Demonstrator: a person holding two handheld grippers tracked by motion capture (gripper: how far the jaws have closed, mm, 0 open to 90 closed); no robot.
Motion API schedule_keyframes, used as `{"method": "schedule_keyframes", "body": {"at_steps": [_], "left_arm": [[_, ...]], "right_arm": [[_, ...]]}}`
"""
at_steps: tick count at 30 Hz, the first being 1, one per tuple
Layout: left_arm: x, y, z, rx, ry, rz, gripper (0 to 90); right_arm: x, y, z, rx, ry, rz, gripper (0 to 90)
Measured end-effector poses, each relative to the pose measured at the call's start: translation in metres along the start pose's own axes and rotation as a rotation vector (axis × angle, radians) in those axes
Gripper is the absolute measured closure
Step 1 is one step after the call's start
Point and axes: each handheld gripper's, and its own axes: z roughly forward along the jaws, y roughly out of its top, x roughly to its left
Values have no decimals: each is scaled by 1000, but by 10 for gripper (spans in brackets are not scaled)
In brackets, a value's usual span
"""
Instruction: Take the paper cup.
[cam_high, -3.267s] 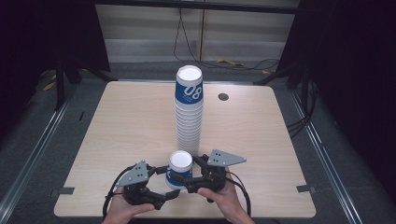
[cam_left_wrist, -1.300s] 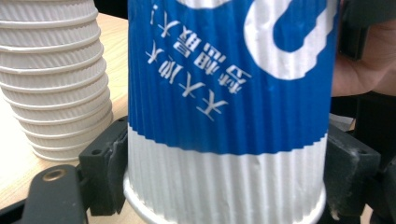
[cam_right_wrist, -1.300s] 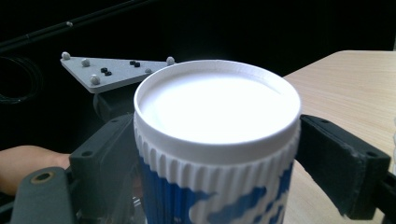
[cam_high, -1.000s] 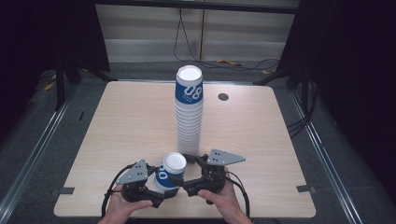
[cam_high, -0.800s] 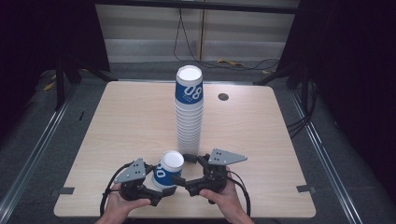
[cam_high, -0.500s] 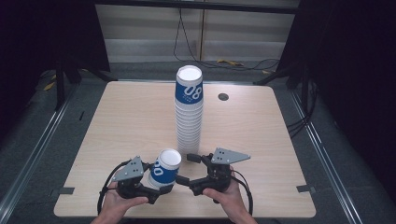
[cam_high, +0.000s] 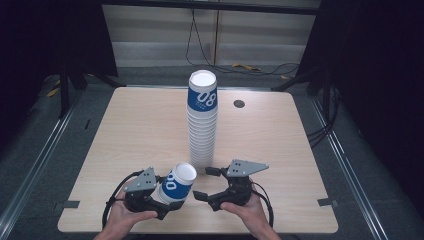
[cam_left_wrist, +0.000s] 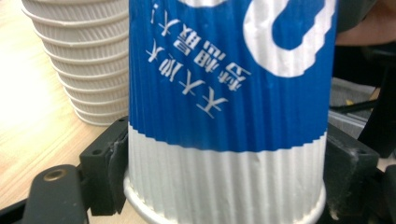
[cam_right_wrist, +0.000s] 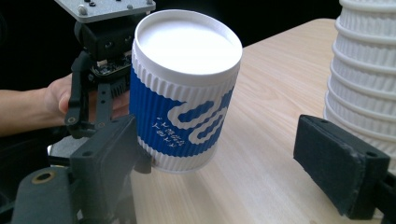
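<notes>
1. Your left gripper (cam_high: 167, 200) is clamping the blue-and-white cup (cam_high: 176, 182) low on its ribbed body, one black jaw pressing on each side. The left gripper view is showing both pads hard against the white band at the bottom rim.
2. The cup is sitting near the front edge of the table (cam_high: 125, 130), front-left of the tall cup stack (cam_high: 202, 125), and it is tilting, closed white end pointing up and toward the stack. Whether it is resting on the wood or hanging just clear, I cannot tell.
3. In the left gripper view the print on the cup (cam_left_wrist: 229, 93) is reading upside down, and the stack (cam_left_wrist: 84, 60) is standing just behind it on the left.
4. Your right gripper (cam_high: 207, 184) is standing wide, gripping nothing. It is sitting just right of the cup, at the foot of the stack.
5. The right gripper view is showing the cup (cam_right_wrist: 184, 88) close to the left jaw, with bare table between it and the right jaw. The stack (cam_right_wrist: 369, 70) is sitting beyond that right jaw.
6. Your left hand (cam_right_wrist: 60, 100) is sitting behind the cup in that view, wrapping the left gripper's body.
7. A small dark round grommet (cam_high: 239, 104) is lying on the far side of the table, right of the stack and well apart from both grippers.
</notes>
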Motion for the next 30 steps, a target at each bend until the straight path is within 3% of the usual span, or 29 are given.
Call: {"method": "schedule_keyframes", "body": {"at_steps": [13, 22, 30], "left_arm": [[3, 1, 2, 95, 7, 28, 189], [-1, 8, 1, 161, 10, 90, 192], [-5, 8, 7, 211, -8, 122, 192]], "right_arm": [[0, 4, 2, 110, 5, -56, 145], [1, 9, 3, 168, 42, -73, 155], [1, 14, 5, 234, 66, -100, 155]]}}
